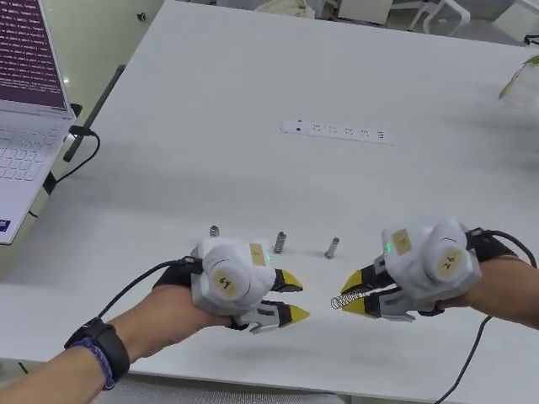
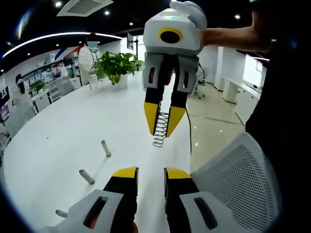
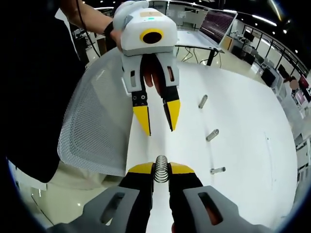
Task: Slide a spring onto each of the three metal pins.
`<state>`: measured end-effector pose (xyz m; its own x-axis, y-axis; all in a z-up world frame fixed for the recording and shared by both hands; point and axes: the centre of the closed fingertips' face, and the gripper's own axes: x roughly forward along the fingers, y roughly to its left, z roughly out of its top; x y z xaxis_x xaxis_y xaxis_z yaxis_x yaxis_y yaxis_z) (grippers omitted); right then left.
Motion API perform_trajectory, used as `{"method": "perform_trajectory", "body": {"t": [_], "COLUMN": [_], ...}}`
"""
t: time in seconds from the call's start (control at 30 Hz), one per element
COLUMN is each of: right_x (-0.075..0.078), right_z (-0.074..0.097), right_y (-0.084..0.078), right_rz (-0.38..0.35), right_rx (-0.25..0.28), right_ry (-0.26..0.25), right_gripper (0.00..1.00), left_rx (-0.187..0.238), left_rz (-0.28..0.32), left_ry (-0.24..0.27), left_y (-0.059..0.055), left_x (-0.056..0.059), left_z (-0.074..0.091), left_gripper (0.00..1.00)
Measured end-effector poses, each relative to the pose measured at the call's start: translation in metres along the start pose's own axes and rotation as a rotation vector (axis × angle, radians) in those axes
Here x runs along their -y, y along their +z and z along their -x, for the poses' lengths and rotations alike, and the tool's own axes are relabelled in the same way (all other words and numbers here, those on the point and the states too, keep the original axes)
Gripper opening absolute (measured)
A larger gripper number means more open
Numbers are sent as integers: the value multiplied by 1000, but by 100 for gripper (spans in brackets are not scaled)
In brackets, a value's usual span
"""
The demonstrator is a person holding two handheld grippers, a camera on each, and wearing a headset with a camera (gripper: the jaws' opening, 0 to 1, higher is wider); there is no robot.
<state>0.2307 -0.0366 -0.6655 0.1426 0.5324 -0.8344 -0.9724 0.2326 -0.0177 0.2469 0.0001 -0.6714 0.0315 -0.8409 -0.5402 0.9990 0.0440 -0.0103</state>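
Three short metal pins stand in a row on the white table: a left pin [image 1: 214, 231], a middle pin [image 1: 280, 242] that looks coiled as if a spring sits on it, and a right pin [image 1: 332, 247] that looks bare. My right gripper [image 1: 354, 296] is shut on a small spring [image 1: 345, 298], whose end pokes out between the yellow tips [image 3: 161, 169]. My left gripper [image 1: 296, 299] faces it, open and holding nothing. Both hover near the table's front edge, in front of the pins. From the left gripper view the spring [image 2: 160, 131] hangs from the right gripper [image 2: 162, 127].
An open laptop [image 1: 21, 126] sits at the far left with a black cable [image 1: 80, 160] beside it. A white power strip [image 1: 337, 131] lies behind the pins. A mesh chair [image 2: 233, 179] stands just below the table's front edge.
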Motion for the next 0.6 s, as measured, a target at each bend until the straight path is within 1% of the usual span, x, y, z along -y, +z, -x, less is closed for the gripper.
{"method": "perform_trajectory", "body": {"t": [0.2,0.3,0.4,0.47,0.6], "right_x": [7,13,18,23,31], "right_z": [-3,-2,0,2,5], "right_y": [-12,-20,-24,-28,-33], "right_rz": [-30,-42,-53,-56,-65], "right_rx": [-20,-37,-41,-51,-61], "right_ry": [-6,-11,-15,-19,-28], "right_gripper": [8,8,8,8,8], "left_rx": [10,10,9,6,11], "left_rz": [38,62,88,103,131], "left_ry": [37,61,83,109,146], "left_y": [-4,-11,-18,-24,-31], "left_x": [-8,-12,-17,-22,-29], "left_z": [9,17,24,32,44], "left_gripper": [17,19,21,22,24]}}
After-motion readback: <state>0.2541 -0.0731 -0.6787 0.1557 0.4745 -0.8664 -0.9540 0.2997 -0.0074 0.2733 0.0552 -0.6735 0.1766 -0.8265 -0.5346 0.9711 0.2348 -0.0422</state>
